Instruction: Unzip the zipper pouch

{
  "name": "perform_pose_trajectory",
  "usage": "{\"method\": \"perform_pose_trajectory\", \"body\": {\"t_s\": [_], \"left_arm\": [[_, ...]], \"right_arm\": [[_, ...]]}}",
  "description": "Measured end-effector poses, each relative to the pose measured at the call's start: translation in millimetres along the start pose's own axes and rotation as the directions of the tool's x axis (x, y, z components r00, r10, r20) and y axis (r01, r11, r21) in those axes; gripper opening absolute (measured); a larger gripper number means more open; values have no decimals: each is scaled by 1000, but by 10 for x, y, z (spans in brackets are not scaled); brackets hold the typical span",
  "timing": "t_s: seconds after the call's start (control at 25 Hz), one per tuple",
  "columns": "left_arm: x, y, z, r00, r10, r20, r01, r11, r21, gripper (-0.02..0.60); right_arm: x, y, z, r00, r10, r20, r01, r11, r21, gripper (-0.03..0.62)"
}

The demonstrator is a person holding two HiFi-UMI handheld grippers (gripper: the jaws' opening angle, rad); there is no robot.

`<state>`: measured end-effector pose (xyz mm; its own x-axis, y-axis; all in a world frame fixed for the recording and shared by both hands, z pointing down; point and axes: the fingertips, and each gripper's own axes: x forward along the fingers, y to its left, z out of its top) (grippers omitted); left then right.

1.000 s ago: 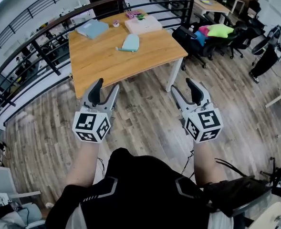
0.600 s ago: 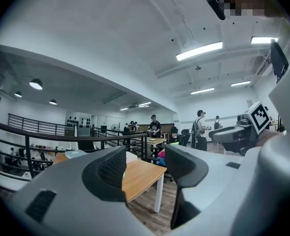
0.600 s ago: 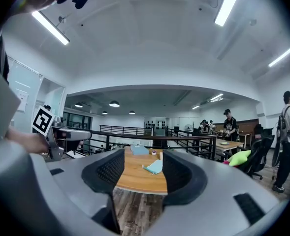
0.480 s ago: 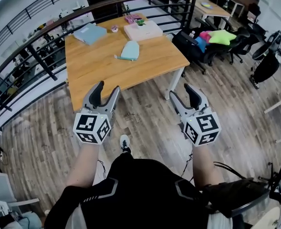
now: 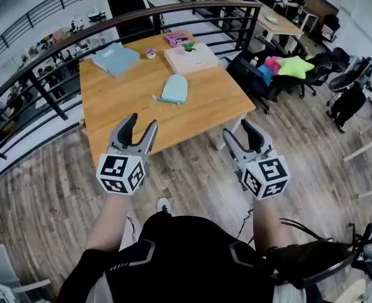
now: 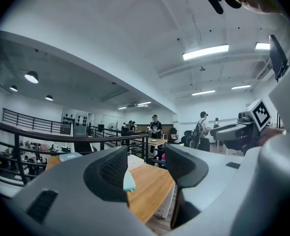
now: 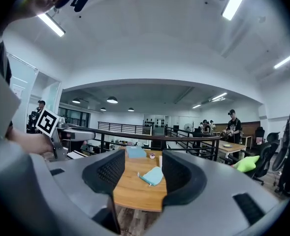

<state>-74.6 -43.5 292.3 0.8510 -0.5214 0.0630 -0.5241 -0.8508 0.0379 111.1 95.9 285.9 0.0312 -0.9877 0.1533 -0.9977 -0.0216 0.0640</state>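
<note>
Grippers, two, hand-held, side by side in the air over the wood-plank floor [image 5: 192, 175], each with a marker cube at its rear.

- left gripper [image 5: 139, 122]: jaws released, well apart, nothing between them. Seen from the head view, its tips are at the near edge of the counter.
- right gripper [image 5: 237, 130]: jaws likewise spread and empty. It is off the counter's near right corner, over the floor.
- counter [image 5: 129, 115]: wooden top, white legs, ahead of both grippers, backed by a dark railing [image 5: 141, 14].
- zipper pouch [image 5: 174, 88]: light teal, flat on the counter near its middle, well apart from both grippers. A short tab sticks out at its left end. Whether it is zipped cannot be told. It is framed between the jaws in the right gripper view and partly hidden behind one jaw in the left gripper view.
- Other counter stock, far side:
  - blue folder [image 5: 115, 60], far left
  - pale pink box [image 5: 191, 58], far right
  - small green plant [image 5: 189, 46] at the box's far edge
  - pink item [image 5: 176, 38] behind the box
  - small round object [image 5: 150, 53] between folder and box
- Right of the counter: dark office chairs [image 5: 261, 62] carrying a green star-shaped cushion [image 5: 295, 66].
</note>
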Motion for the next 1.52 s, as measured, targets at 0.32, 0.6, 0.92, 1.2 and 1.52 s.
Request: {"method": "perform_pose_trajectory", "body": {"t_s": [0.32,0.6,0.92,1.2,1.52], "left_arm": [[384,551,-31,1000,-15,-14,15,1000,-3,247],[675,1001,-31,999,-37,-18,37,999,2,247],[838,1288,-94,999,-47,-25,46,999,-15,247],[1097,1439,-237,998,-13,-60,12,1000,-16,247],[1485,1509,-209,989,123,-81,-125,992,-9,247]], "right_arm": [[676,6,65,1000,1,-14,-1,1000,0,242],[1236,28,101,1000,-19,-23,19,1000,12,241],[1658,89,117,999,6,-44,-6,1000,7,239],[2153,-127,35,996,77,-40,-76,997,13,236],[2811,-490,54,966,259,-24,-259,966,1,233]]}}
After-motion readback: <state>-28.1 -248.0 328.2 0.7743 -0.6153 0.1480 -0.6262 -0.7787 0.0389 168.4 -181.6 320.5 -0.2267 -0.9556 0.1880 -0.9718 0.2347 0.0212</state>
